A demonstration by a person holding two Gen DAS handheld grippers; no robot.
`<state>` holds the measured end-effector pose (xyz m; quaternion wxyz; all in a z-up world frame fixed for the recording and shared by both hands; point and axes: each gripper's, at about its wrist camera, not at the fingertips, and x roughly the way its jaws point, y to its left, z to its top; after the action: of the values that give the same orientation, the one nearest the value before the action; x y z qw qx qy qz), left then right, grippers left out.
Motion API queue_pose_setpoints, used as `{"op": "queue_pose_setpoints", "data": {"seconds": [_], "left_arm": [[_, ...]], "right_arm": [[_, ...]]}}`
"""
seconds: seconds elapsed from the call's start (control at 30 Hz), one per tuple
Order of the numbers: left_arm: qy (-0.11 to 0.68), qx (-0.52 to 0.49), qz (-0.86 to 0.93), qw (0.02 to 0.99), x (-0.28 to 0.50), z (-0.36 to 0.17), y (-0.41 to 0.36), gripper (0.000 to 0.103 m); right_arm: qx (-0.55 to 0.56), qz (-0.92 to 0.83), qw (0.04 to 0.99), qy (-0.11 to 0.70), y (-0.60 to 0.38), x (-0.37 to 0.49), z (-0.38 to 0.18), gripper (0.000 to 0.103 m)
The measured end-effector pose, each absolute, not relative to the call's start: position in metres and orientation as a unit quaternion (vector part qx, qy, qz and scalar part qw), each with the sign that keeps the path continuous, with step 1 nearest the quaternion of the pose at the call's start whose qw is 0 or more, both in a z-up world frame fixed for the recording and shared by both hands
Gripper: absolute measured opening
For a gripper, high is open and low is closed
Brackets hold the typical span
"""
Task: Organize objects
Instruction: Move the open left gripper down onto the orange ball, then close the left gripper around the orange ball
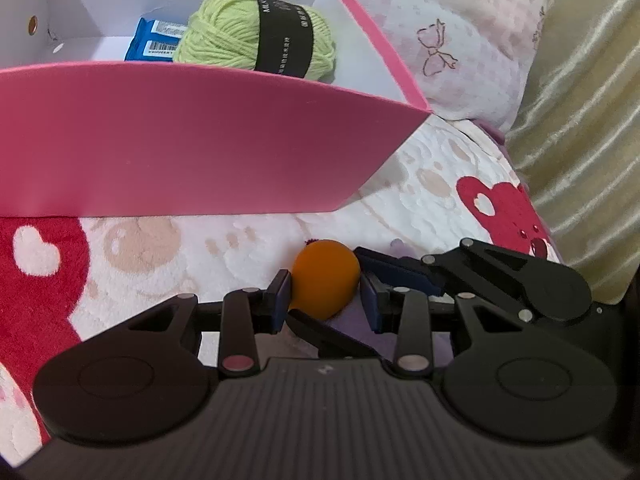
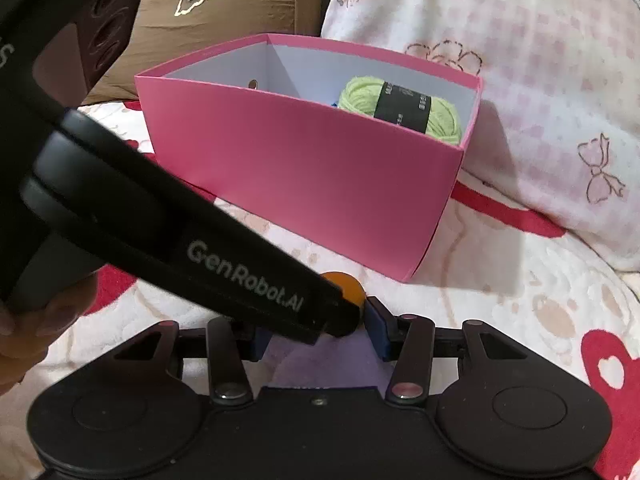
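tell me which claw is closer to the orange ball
Left. The left claw has the orange ball between its pads. The right claw sits alongside, with the ball just beyond its fingertips.

Black plastic left gripper (image 2: 352,312) arm: "GenRobot.AI" in grey letters.
Black paper band (image 1: 285,36) on green yarn ball: print too small to read.
Blue packet (image 1: 154,42) barcode labels: unreadable.
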<state>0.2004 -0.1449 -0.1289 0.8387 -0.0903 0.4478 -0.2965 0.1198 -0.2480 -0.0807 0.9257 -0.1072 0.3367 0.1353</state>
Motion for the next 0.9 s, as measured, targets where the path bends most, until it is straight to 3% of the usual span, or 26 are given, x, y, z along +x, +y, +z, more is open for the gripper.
{"op": "queue_pose_setpoints", "data": {"seconds": [0.53, 0.9], "left_arm": [[0.437, -0.137, -0.309, 0.833, 0.190, -0.106, -0.117, 0.036], [0.424, -0.045, -0.346, 0.836, 0.163, -0.087, -0.116, 0.036]], "right_arm": [[-0.086, 0.144, 0.933, 0.320, -0.243, 0.108, -0.062, 0.056], [-0.040, 0.149, 0.913, 0.377, -0.230, 0.108, -0.068, 0.056]]}}
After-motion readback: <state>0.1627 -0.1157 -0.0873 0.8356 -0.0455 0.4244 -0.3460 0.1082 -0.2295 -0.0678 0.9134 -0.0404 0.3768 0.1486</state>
